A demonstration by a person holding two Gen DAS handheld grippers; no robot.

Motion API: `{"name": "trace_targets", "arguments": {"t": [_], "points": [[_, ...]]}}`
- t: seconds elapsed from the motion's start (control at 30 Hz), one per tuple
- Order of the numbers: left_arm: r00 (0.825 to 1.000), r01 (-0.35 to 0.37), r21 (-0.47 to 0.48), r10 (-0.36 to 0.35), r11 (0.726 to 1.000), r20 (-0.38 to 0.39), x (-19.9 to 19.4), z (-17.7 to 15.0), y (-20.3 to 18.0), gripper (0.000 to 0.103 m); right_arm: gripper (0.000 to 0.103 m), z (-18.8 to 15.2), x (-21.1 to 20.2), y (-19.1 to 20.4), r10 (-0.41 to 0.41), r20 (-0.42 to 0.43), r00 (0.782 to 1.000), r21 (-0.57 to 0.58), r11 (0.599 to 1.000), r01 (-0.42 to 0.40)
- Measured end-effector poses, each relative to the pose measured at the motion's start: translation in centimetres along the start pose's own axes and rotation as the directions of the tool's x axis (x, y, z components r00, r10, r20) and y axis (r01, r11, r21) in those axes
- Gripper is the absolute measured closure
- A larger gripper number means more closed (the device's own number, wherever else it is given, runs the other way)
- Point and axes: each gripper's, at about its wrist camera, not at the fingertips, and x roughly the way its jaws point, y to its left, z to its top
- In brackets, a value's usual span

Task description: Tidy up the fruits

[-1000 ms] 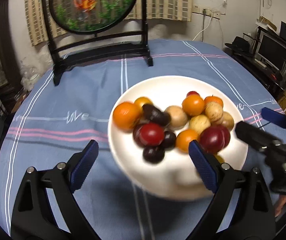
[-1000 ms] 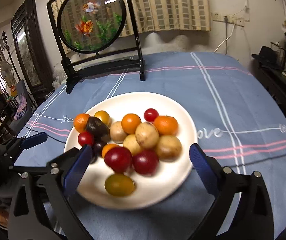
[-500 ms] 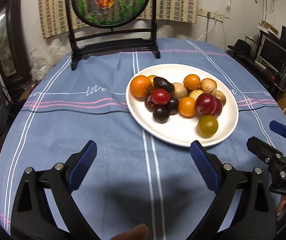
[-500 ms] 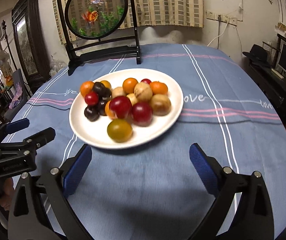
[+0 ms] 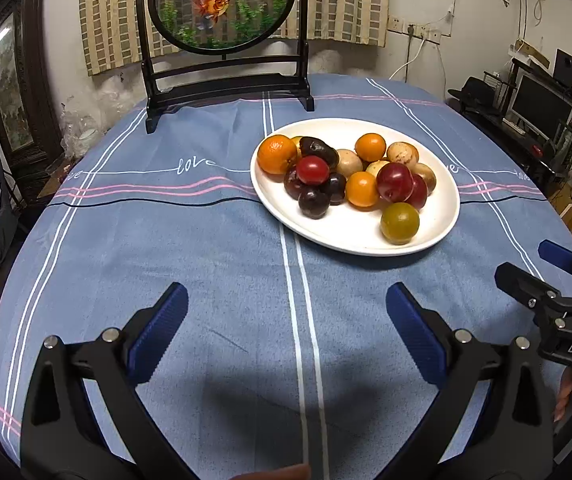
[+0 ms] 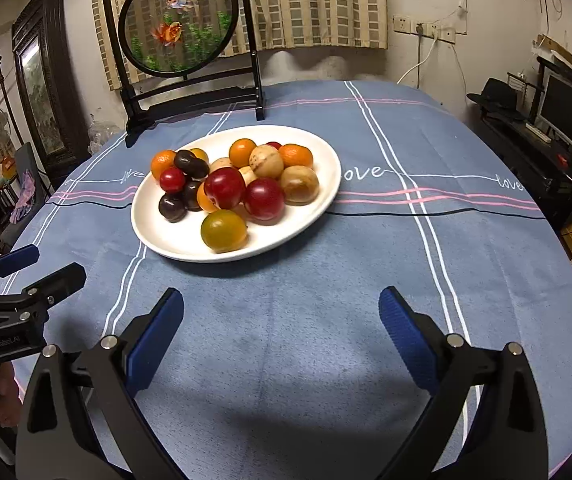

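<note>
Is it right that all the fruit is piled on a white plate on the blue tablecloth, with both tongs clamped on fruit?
Not quite. The fruit does sit on the white plate on the blue tablecloth, but both wrist views show the left tongs and right tongs open and empty.

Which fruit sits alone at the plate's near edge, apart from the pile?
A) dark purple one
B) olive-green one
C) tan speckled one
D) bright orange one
B: the olive-green fruit lies by itself on the near side of the white plate, in front of the heap of red, orange, dark and tan fruit.
</note>
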Motion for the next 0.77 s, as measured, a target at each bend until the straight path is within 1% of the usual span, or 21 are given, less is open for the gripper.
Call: {"name": "trace_targets", "arguments": {"t": [0.1, 0.3, 0.4, 0.6, 0.77], "points": [[1.000, -0.017, -0.004, 0.018, 1.000, 0.021, -0.2, 0.0, 0.1, 0.002, 0.005, -0.1, 0.1, -0.3, 0.002, -0.008, 1.000, 0.011, 1.000, -0.002], [1.000, -0.018, -0.020, 0.018, 1.000, 0.009, 0.0, 0.1, 0.4, 0.002, 0.005, -0.4, 0.4, -0.5, 0.005, -0.023, 1.000, 0.019, 1.000, -0.004], [1.000, -0.018, -0.024, 0.018, 1.000, -0.009, 0.4, 0.1, 0.5, 0.002, 0.005, -0.5, 0.6, -0.5, 0.008, -0.030, 1.000, 0.021, 1.000, -0.007], [0.998, -0.056, -0.031, 0.056, 0.998, -0.004, 0.5, -0.1, 0.6, 0.002, 0.005, -0.7, 0.9, -0.5, 0.007, -0.038, 0.999, 0.019, 1.000, -0.007], [0.999, -0.049, -0.032, 0.049, 0.998, -0.017, 0.7, -0.3, 0.6, 0.002, 0.005, -0.8, 1.0, -0.8, 0.004, -0.045, 0.999, 0.024, 1.000, -0.002]]}}
